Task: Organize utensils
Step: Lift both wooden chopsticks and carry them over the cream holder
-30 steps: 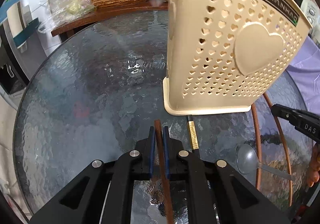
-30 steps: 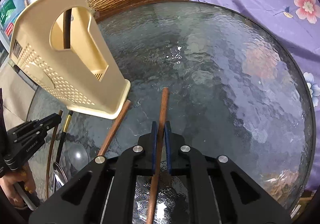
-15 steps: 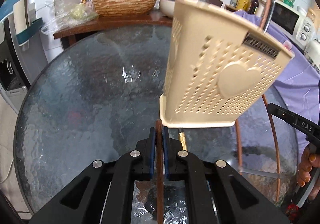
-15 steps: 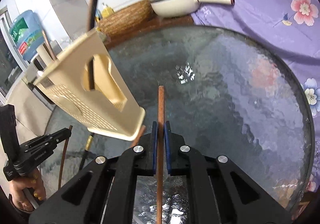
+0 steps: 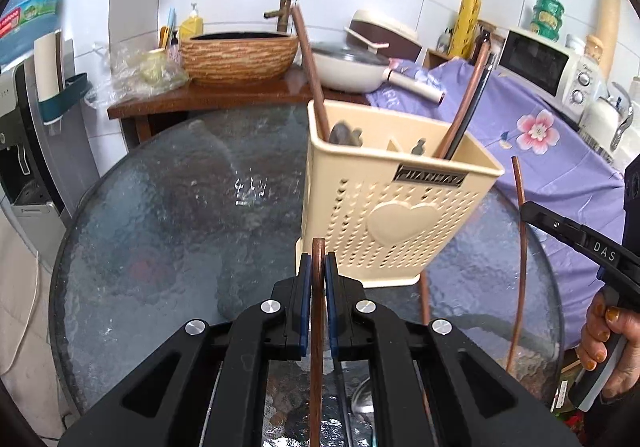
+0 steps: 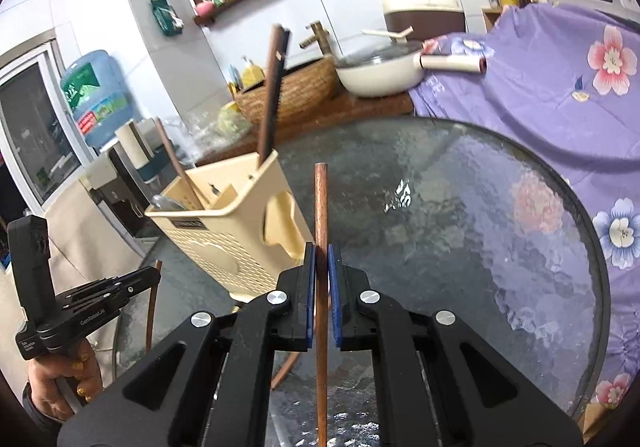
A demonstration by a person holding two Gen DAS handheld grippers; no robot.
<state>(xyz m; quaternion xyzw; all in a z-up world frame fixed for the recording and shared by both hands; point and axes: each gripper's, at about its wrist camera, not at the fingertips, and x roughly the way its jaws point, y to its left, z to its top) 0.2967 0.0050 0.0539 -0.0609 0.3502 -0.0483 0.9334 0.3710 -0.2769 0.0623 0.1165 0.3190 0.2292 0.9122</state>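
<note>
A cream perforated utensil holder (image 5: 394,207) with a heart on its side stands on the round glass table (image 5: 160,215); it also shows in the right wrist view (image 6: 236,231). Several brown-handled utensils stand in it. My left gripper (image 5: 319,263) is shut on a brown wooden-handled utensil (image 5: 317,347), lifted near the holder's front. My right gripper (image 6: 321,251) is shut on another brown wooden-handled utensil (image 6: 321,207), raised to the right of the holder. The heads of both held utensils are hidden below the grippers. A spoon (image 5: 362,399) lies on the table.
A woven basin (image 5: 240,55), a white pan (image 5: 352,67) and a purple flowered cloth (image 6: 560,87) lie beyond the table. A microwave (image 5: 548,63) stands at the right. A water dispenser (image 6: 96,95) stands at the left.
Both grippers have risen from the table with their utensils held, so the holder's open top now shows. Both stay shut.
</note>
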